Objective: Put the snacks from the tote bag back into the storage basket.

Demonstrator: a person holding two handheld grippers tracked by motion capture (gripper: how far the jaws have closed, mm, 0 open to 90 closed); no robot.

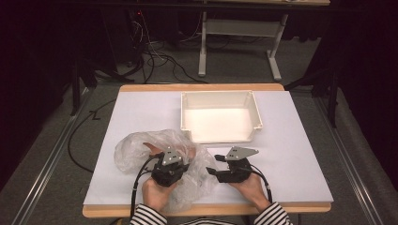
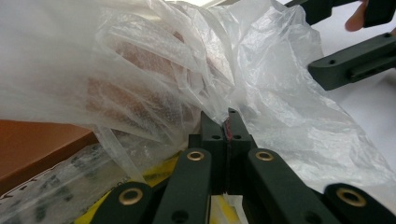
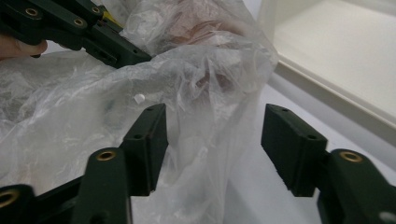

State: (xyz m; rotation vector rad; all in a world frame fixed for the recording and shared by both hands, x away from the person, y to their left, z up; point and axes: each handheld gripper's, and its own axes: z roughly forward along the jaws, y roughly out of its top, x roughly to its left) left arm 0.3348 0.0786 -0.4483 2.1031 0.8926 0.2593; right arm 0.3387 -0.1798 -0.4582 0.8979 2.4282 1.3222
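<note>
Left gripper (image 2: 226, 122): jaws closed on a fold of the plastic bag (image 1: 141, 145).
Right gripper (image 3: 212, 140): jaws wide apart, bag's edge between them, pads not pressing.

Clear plastic bag (image 1: 141, 147), white bin (image 1: 220, 117), black tools, black-and-white striped sleeves (image 1: 145, 216), white tabletop (image 1: 291, 154)

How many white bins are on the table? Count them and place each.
1: the white bin sits on the table at its far side, beyond the plastic bag; none seems hidden.
</note>
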